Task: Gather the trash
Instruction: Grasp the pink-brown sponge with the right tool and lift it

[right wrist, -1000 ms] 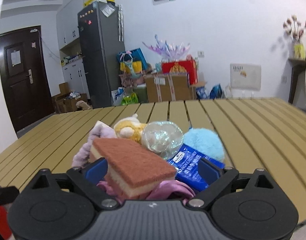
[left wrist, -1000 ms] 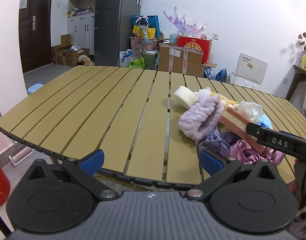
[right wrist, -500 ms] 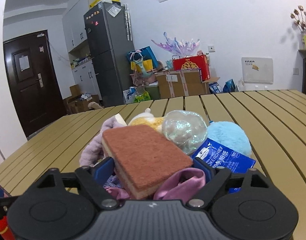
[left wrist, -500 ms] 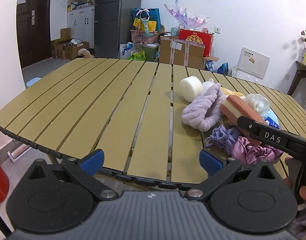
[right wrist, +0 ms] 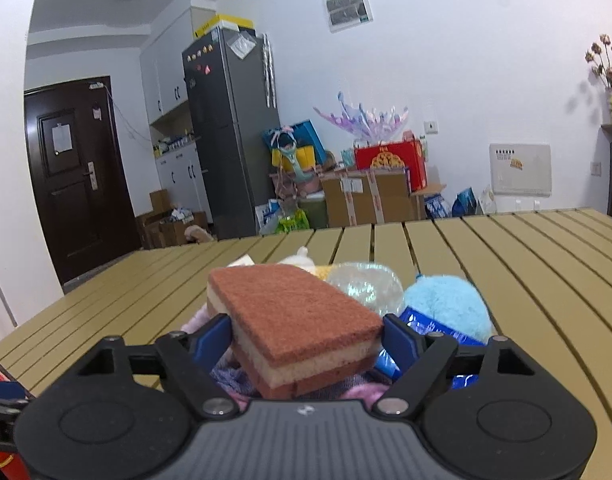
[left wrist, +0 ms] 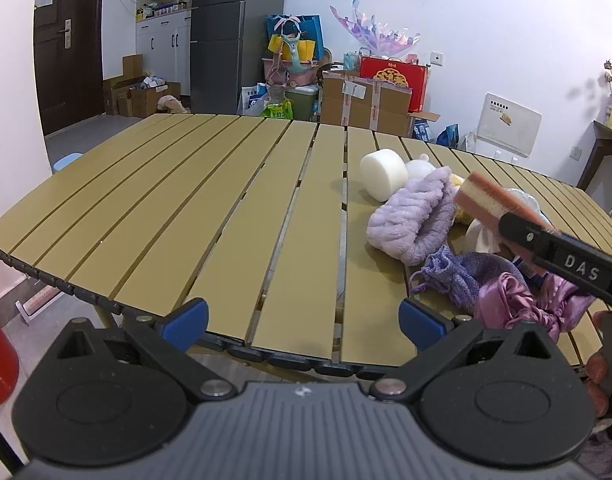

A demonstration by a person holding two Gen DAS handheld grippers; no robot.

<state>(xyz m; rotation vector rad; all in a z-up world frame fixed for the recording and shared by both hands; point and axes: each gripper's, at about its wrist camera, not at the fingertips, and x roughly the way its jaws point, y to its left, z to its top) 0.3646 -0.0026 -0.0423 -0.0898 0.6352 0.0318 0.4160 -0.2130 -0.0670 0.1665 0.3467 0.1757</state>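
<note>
Grey fridge (right wrist: 230, 128), dark door (right wrist: 80, 176), cardboard boxes (left wrist: 364, 100) and red gift box (left wrist: 394, 76) against white wall

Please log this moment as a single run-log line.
phase: grasping | right tongs: closing around sponge, sponge raised above pile | left tongs: open, nothing between, at edge of table

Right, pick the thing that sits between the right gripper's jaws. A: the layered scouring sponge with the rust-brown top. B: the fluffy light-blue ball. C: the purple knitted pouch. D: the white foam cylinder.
A: in the right wrist view the layered scouring sponge with the rust-brown top lies between the blue pads of the right gripper, whose jaws are closing on it.
</note>
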